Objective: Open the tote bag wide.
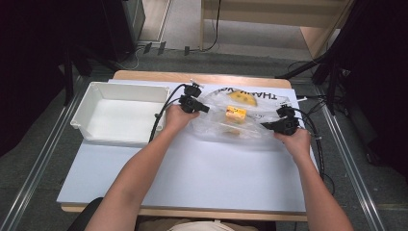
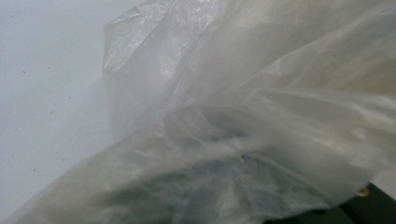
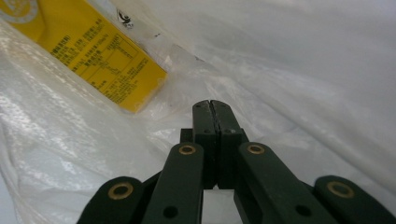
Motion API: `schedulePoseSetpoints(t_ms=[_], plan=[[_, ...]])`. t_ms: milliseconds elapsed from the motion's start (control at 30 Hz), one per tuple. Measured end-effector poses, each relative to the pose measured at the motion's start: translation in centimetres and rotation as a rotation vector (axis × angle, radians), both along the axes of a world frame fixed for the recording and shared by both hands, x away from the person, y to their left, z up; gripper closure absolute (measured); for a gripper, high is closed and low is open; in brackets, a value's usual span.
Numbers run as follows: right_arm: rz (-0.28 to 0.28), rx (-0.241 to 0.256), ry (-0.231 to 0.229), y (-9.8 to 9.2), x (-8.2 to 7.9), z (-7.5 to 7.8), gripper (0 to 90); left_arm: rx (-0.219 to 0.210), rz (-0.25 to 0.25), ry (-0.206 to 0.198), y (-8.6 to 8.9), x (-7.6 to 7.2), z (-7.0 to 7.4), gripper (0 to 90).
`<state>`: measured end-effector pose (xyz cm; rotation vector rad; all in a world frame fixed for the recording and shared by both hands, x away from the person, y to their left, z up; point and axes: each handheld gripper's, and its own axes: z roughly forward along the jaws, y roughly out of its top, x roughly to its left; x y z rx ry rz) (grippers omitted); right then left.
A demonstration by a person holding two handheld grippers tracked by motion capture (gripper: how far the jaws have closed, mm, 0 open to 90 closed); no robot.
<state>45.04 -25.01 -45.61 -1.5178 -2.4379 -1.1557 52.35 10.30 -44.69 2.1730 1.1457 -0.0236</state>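
Plastic bag [image 1: 243, 118] is stretched out between our two grippers on the white table [image 1: 202, 168], presumably so the mouth stays spread with the yellow box [image 1: 235, 113] lying inside. Our right gripper [image 3: 211, 103] has its jaws pressed fully together, apparently pinching the film, box ahead and to its left. Left gripper [image 1: 199, 107] is at the bag's other end, buried in plastic, so we can't tell how open it is. White bin [image 1: 96, 103] sits beyond it.
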Motion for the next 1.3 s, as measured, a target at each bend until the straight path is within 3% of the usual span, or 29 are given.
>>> schedulePoseSetpoints(t_ms=[167,433,767,967,1167,1300], plan=[[0.007,-0.01,0.015,0.1,-0.1,-0.7,90.0,0.031,0.014,0.01,0.0,0.3,-0.6,90.0],[-0.001,-0.026,0.023,-0.2,-0.4,-1.3,90.0,0.031,0.043,0.017,0.1,0.5,-1.1,90.0],[-0.01,-0.022,0.038,-0.5,-1.0,-1.9,90.0,0.073,0.076,0.036,0.5,0.3,-0.8,90.0],[-0.009,-0.027,0.033,-0.8,-2.1,-1.9,90.0,0.059,0.109,0.029,0.7,-0.2,-0.9,90.0],[-0.041,-0.029,0.029,-2.0,-2.9,-2.0,90.0,0.074,0.14,0.013,0.6,0.0,-0.8,90.0],[-0.079,-0.057,0.025,-2.9,-3.1,-1.8,90.0,0.076,0.161,0.01,0.8,0.2,-0.8,90.0]])
